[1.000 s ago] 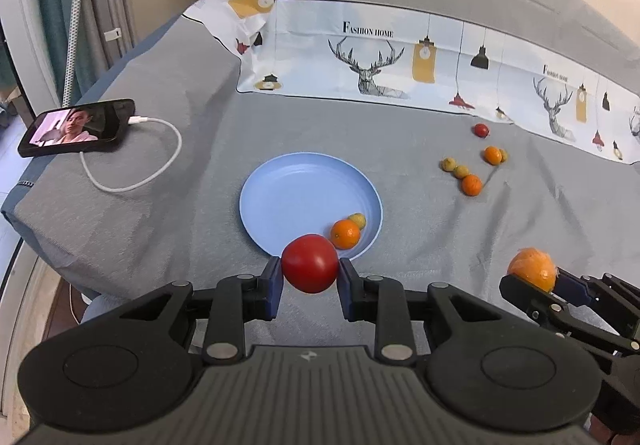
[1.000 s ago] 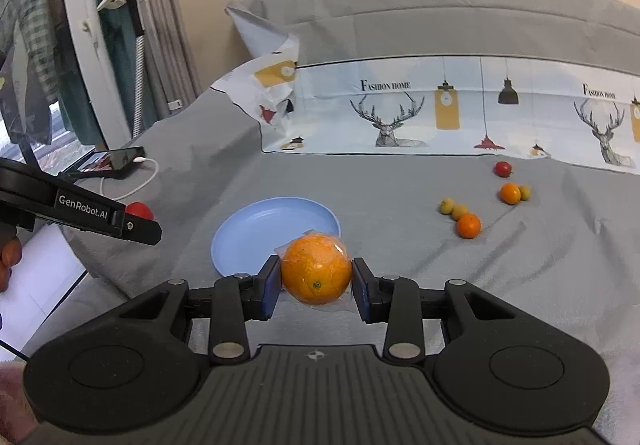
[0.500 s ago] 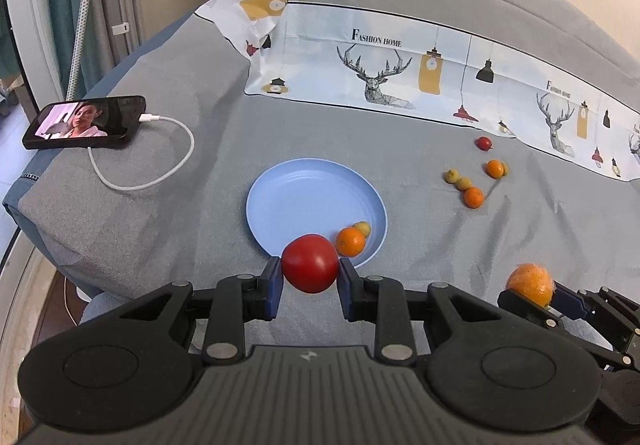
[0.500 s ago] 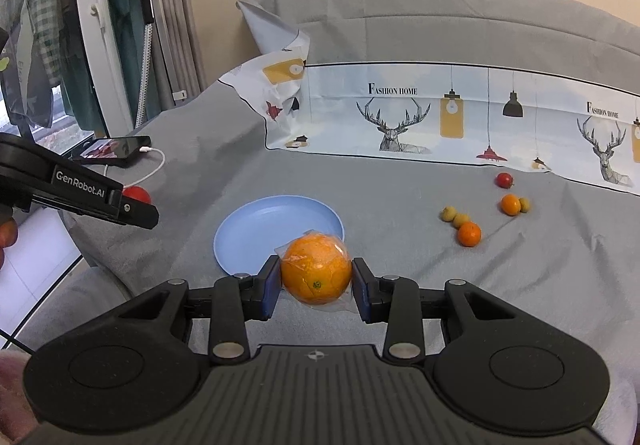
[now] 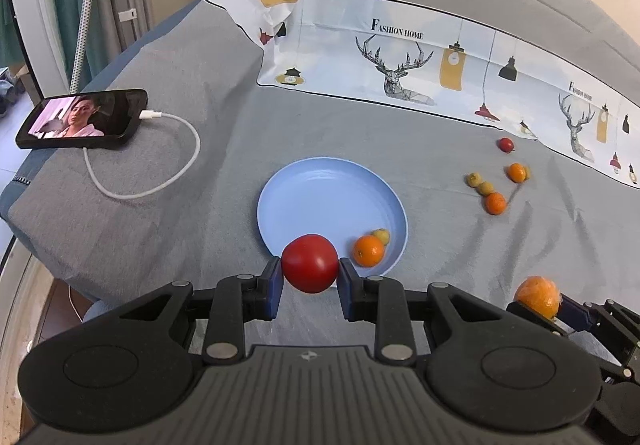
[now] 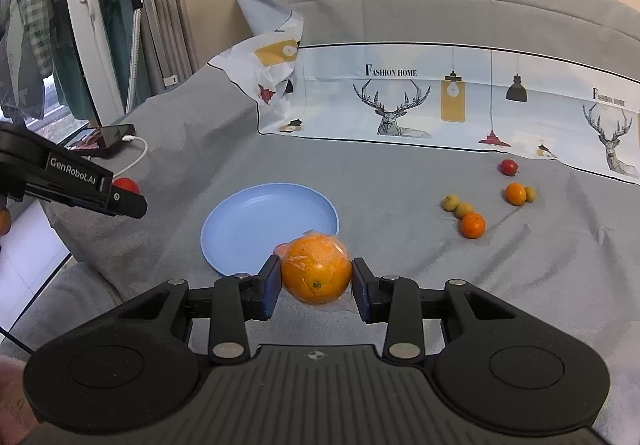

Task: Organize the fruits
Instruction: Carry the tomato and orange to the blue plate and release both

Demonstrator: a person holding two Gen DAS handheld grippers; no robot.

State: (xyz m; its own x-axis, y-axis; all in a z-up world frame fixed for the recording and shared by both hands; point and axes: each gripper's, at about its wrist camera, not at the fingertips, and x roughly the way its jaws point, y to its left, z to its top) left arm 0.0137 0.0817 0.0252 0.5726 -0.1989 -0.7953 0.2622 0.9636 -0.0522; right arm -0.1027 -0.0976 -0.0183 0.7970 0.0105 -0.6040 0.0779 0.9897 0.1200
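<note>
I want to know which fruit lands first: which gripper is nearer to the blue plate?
Left. The left gripper, shut on the tomato, is at the blue plate near rim; the right gripper, holding the wrapped orange, looks farther back and to the side.

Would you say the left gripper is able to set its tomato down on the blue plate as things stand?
Probably yes. The left gripper is shut on the tomato at the blue plate's near rim, and the plate's middle is bare; only a small orange sits at its right side.
</note>
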